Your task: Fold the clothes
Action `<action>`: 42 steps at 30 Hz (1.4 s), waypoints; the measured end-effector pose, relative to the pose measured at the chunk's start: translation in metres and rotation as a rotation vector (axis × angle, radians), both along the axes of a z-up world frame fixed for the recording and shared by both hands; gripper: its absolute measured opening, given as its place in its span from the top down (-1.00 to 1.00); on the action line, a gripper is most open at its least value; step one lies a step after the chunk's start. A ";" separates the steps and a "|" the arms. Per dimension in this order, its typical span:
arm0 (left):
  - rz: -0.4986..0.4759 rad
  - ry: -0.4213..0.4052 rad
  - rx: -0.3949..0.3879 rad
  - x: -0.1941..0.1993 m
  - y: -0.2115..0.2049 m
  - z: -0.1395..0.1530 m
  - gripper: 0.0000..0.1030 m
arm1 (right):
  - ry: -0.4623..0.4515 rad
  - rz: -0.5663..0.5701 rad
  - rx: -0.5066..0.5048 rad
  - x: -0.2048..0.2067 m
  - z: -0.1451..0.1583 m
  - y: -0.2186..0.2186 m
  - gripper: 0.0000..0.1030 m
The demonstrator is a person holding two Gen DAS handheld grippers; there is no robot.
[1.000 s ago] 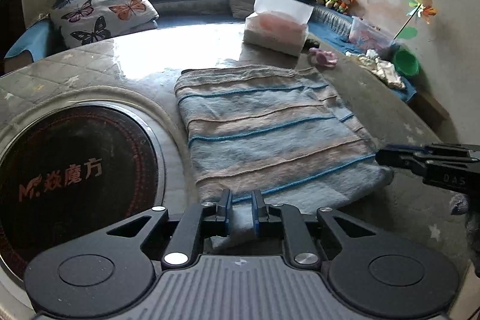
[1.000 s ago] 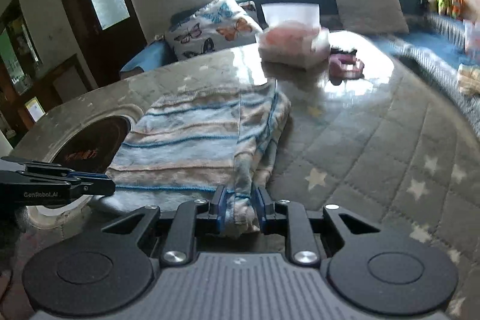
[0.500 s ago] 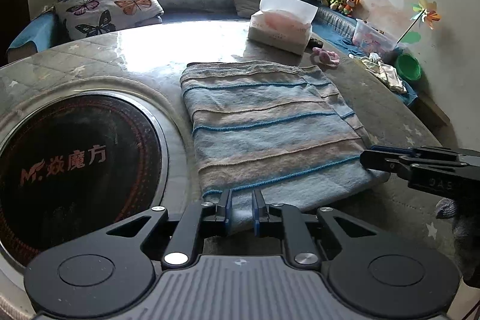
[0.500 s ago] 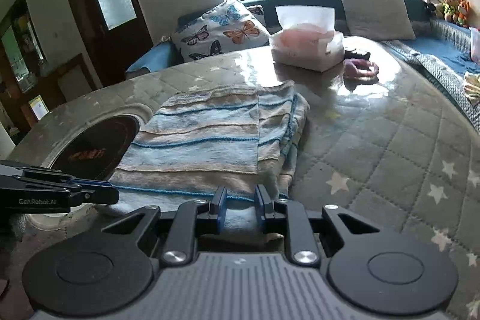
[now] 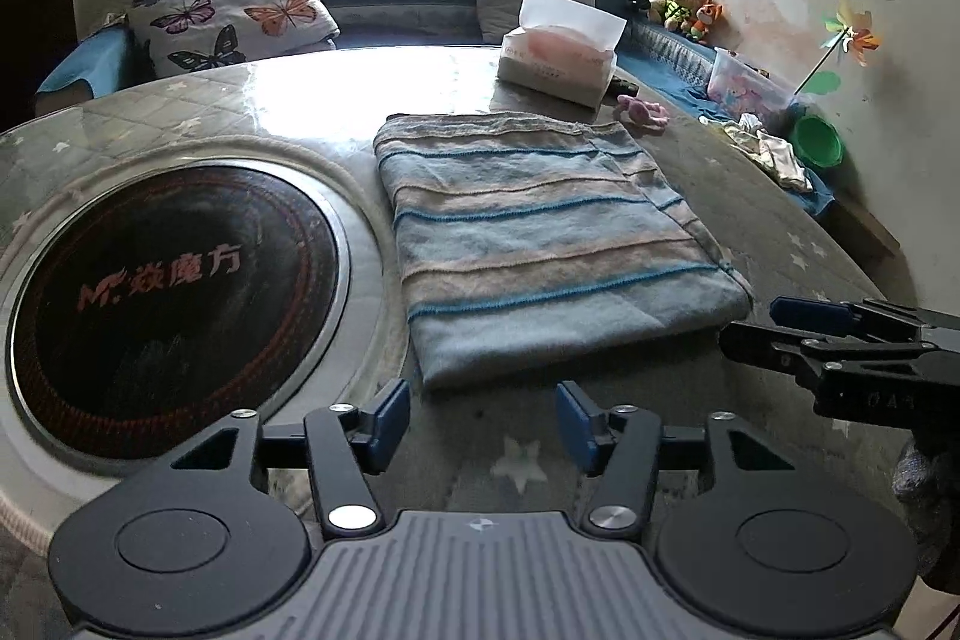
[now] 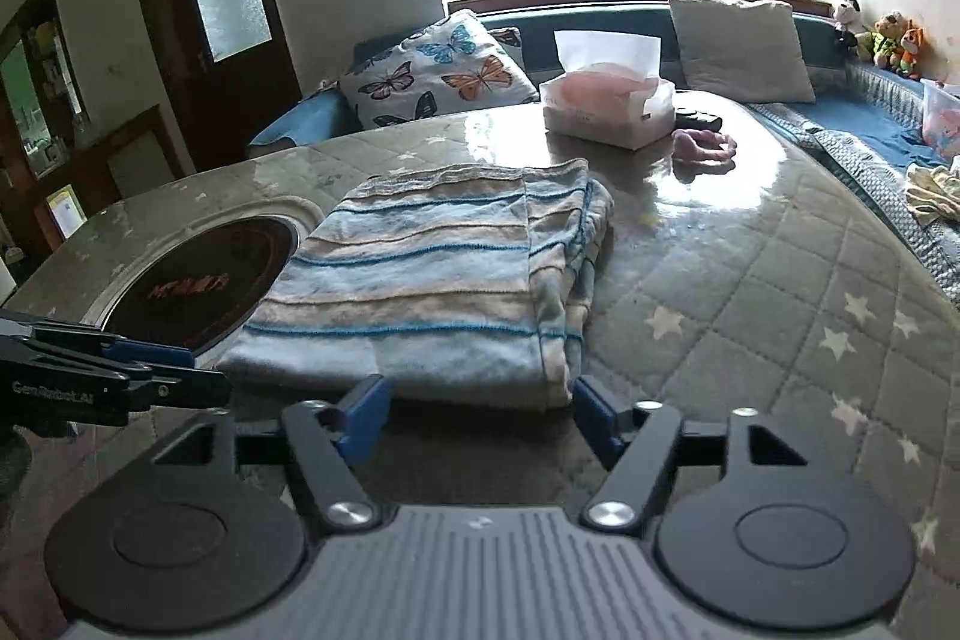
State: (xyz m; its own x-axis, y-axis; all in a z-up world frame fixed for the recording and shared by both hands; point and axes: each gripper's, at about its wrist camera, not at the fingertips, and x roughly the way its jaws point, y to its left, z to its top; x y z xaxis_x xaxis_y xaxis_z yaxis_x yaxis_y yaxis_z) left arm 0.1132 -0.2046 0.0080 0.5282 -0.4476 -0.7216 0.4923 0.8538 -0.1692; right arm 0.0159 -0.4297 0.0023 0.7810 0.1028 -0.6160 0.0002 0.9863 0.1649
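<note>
A blue and beige striped garment point(image 5: 540, 238) lies folded flat in a rectangle on the quilted table; it also shows in the right wrist view point(image 6: 432, 280). My left gripper point(image 5: 483, 421) is open and empty, just short of the garment's near edge. My right gripper point(image 6: 480, 418) is open and empty, just short of the garment's near right corner. The right gripper point(image 5: 840, 346) shows from the side in the left wrist view. The left gripper point(image 6: 108, 376) shows at the left edge of the right wrist view.
A round black cooktop inset point(image 5: 162, 292) lies left of the garment. A tissue box point(image 5: 558, 58) and a pink toy point(image 5: 645, 111) sit behind it. A bench with a butterfly pillow point(image 5: 234, 16) runs along the far side. The table's edge curves off at the right.
Both grippers let go of the garment's near edge, opened wide and drew back a little. The garment now lies flat on the table.
</note>
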 end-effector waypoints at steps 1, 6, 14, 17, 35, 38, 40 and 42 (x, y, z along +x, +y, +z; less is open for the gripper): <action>0.000 0.000 0.001 -0.002 0.001 0.000 -0.17 | 0.001 -0.003 -0.005 -0.003 -0.001 0.001 -0.44; 0.005 -0.018 0.019 -0.016 0.007 -0.002 -0.38 | 0.006 -0.025 -0.013 -0.015 -0.004 0.006 -0.69; 0.020 -0.057 0.026 -0.038 0.018 0.000 -0.85 | 0.010 -0.068 -0.047 -0.034 -0.008 0.016 -0.94; 0.015 -0.075 0.020 -0.045 0.021 0.002 -1.00 | 0.013 -0.074 -0.064 -0.042 -0.010 0.023 -0.99; 0.038 -0.092 0.047 -0.077 0.046 -0.006 -1.00 | 0.038 -0.150 -0.094 -0.071 -0.024 0.051 -1.00; 0.042 -0.094 0.051 -0.080 0.049 -0.008 -1.00 | 0.035 -0.151 -0.093 -0.073 -0.025 0.055 -1.00; 0.046 -0.095 0.053 -0.083 0.050 -0.009 -1.00 | 0.032 -0.152 -0.097 -0.075 -0.024 0.056 -1.00; 0.049 -0.095 0.055 -0.085 0.052 -0.010 -1.00 | 0.031 -0.153 -0.105 -0.075 -0.023 0.058 -1.00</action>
State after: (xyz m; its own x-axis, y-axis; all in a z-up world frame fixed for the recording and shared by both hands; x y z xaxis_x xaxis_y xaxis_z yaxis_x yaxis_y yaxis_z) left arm 0.0282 -0.1527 -0.0018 0.6159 -0.3807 -0.6898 0.4616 0.8838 -0.0756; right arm -0.0592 -0.3718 -0.0212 0.7630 -0.0816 -0.6413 0.1547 0.9862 0.0586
